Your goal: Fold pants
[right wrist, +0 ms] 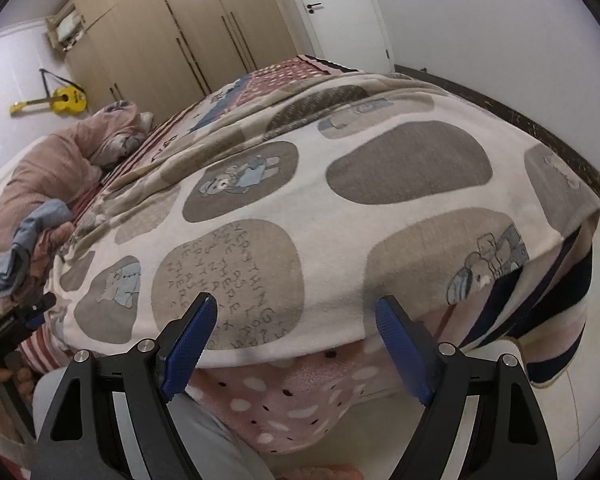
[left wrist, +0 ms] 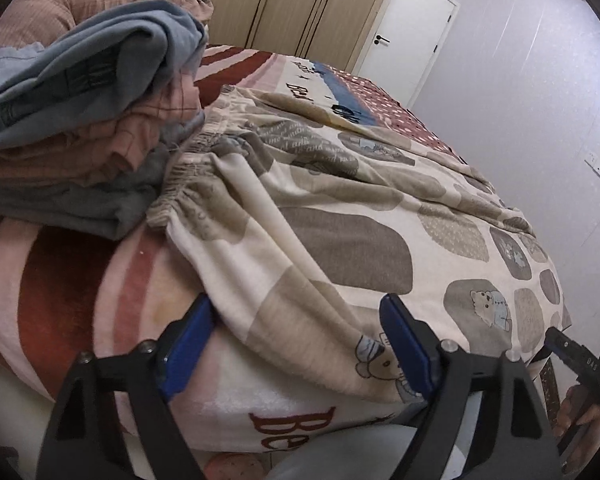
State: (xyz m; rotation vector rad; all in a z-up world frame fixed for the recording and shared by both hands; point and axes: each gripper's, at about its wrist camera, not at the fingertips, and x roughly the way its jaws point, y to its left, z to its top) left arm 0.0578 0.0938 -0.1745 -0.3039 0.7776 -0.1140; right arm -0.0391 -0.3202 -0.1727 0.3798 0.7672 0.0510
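Left wrist view: my left tool (left wrist: 300, 344) stands with its blue pads (left wrist: 188, 352) spread wide and nothing held, one pad at the pale hem edge of the pants (left wrist: 332, 240), the other resting over the cloth near a printed bear. The pants, cream with grey-brown blotches and small bear motifs, lie spread flat on the bed (left wrist: 60, 280), their gathered elastic waistband (left wrist: 188, 184) toward the bed's far left part and their legs running along the near edge toward the right corner. Just beside the waistband, touching it, sits a stack of folded clothes (left wrist: 80, 120) in blue, pink check and grey, with a pink quilt (left wrist: 80, 0) bunched behind it. The bed's cover is striped red and pink with lettering. Right wrist view: my right tool (right wrist: 296, 344) is likewise wide open and empty, its pads (right wrist: 404, 352) straddling the near hem of the pants (right wrist: 340, 200) where the cloth overhangs the bed's near edge above a pink dotted blanket (right wrist: 300, 392). At the left border of this view I see the left tool (right wrist: 28, 312); at the right border of the other view, the right tool (left wrist: 572, 352). Background: a wooden wardrobe (right wrist: 180, 32), a white door (right wrist: 332, 8), a yellow guitar (right wrist: 60, 100) on the wall.
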